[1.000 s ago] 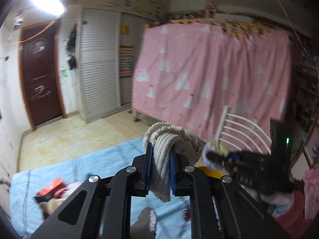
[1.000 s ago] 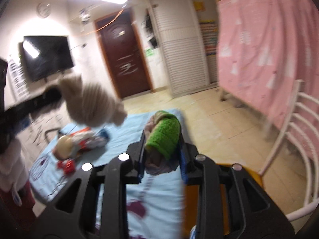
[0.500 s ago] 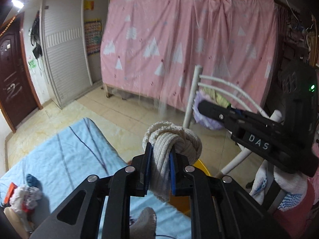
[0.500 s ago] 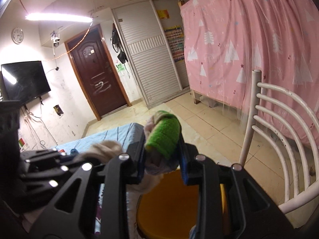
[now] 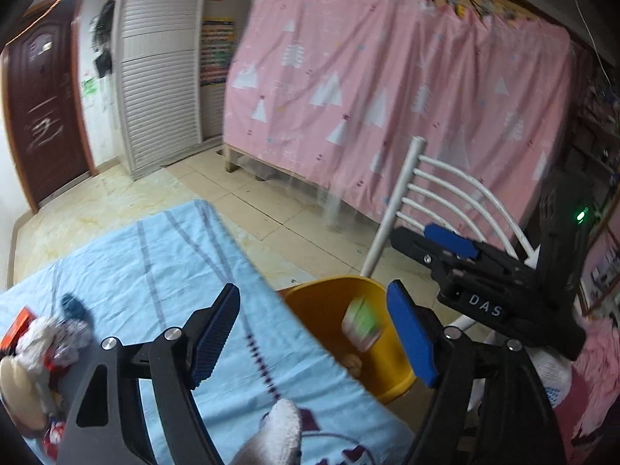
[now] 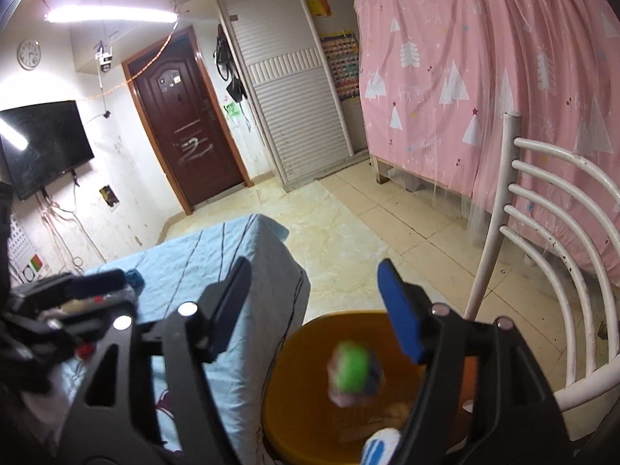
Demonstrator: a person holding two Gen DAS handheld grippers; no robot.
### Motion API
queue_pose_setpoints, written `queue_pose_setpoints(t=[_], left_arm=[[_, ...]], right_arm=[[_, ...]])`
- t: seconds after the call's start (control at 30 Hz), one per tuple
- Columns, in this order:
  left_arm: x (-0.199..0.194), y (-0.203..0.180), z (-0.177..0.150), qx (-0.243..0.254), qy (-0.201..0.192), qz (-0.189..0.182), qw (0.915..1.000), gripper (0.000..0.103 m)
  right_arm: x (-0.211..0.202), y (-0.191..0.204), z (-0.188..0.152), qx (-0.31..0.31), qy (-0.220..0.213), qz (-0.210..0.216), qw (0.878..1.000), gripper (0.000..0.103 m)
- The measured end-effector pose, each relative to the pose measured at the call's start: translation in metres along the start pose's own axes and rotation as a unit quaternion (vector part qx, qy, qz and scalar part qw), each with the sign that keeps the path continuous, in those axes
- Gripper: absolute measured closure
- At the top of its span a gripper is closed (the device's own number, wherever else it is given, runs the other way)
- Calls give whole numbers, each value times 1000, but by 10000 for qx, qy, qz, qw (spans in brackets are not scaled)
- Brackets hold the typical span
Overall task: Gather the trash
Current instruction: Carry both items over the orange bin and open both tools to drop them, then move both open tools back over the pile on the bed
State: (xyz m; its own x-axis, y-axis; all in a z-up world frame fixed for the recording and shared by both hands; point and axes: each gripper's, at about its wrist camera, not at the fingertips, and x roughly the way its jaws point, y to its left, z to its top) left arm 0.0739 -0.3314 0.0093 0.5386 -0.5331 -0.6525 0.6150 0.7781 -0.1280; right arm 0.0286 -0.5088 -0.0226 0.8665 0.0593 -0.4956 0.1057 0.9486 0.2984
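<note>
Dark brown door (image 6: 186, 116) at centre-left, white wall w/ clock (image 6: 29, 54) upper left, black TV (image 6: 42, 147) mounted below it. Tube light (image 6: 112, 13) glows along top left. Grey slatted wardrobe doors (image 6: 294, 108) in middle. Pink tree-print curtain (image 6: 484, 77) fills right side over a bed frame. Beige tile floor (image 6: 348, 240). White metal chair (image 6: 542, 232) at right; blue-sheeted bed (image 5: 135, 263) lower left

Yellow bin (image 6: 294, 383). Green-and-pink bundle (image 6: 353, 372). Light blue sheet (image 5: 162, 255), dark stripes. Pink curtain (image 5: 407, 89), white tree print. White chair (image 6: 542, 209). Dark brown door (image 6: 182, 116).
</note>
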Motion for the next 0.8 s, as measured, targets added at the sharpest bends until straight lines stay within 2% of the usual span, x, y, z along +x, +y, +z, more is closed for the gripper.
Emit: queue_pose_setpoints(t=[0.17, 0.33, 0.4, 0.8], left_arm=[[-33, 26, -5, -267, -234, 247, 9991, 32], [-63, 56, -10, -510, -441, 568, 9961, 31], [-75, 71, -13, -642, -522, 751, 9937, 31], [-141, 159, -41, -1259, -797, 1409, 9788, 28]], right_arm=[[6, 14, -3, -114, 80, 141, 9998, 38], [13, 51, -5, -436, 195, 406, 9980, 37], [15, 67, -5, -559, 227, 519, 9968, 32], [34, 171, -18, -1290, 620, 1285, 9813, 31]])
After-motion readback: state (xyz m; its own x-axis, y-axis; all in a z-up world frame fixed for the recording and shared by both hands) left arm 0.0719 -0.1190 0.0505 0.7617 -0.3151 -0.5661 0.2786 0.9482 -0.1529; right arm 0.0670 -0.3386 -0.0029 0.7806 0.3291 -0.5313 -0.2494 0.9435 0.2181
